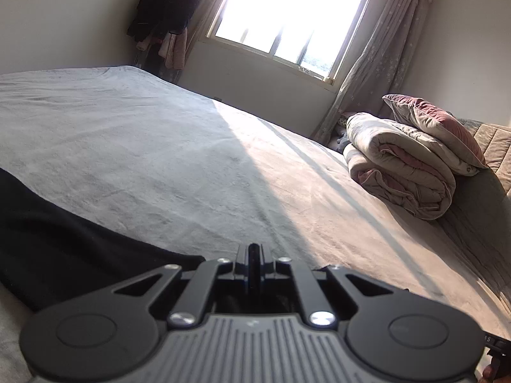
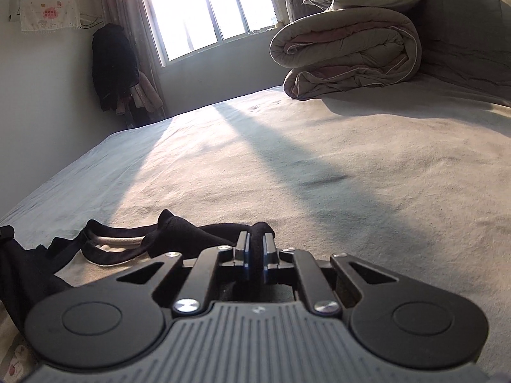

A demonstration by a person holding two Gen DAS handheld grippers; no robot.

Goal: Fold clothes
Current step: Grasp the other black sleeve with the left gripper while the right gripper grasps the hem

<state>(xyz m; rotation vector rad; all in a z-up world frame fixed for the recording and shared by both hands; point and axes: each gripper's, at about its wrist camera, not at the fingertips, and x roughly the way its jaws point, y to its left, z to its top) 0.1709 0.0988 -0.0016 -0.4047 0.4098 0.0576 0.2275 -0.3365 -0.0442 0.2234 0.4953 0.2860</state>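
We see black garment (image 2: 134,242) lying crumpled on grey bedsheet (image 2: 319,175), near bed's front edge. Right gripper (image 2: 255,249) clamped on fold of it. Left gripper (image 1: 254,255) fingers drawn together; dark cloth (image 1: 64,239) reaches its base, pinch itself hidden, probably gripped. Folded quilt (image 1: 402,172) well apart, by window (image 1: 287,16).

Blown-out window (image 1: 287,22) glare, long shadows across sunlit bed (image 2: 319,166), fisheye-curved dark corners

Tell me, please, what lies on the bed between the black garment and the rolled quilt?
Nothing: in the right wrist view, only bare sunlit bed sheet stretches from the black garment to the rolled quilt.
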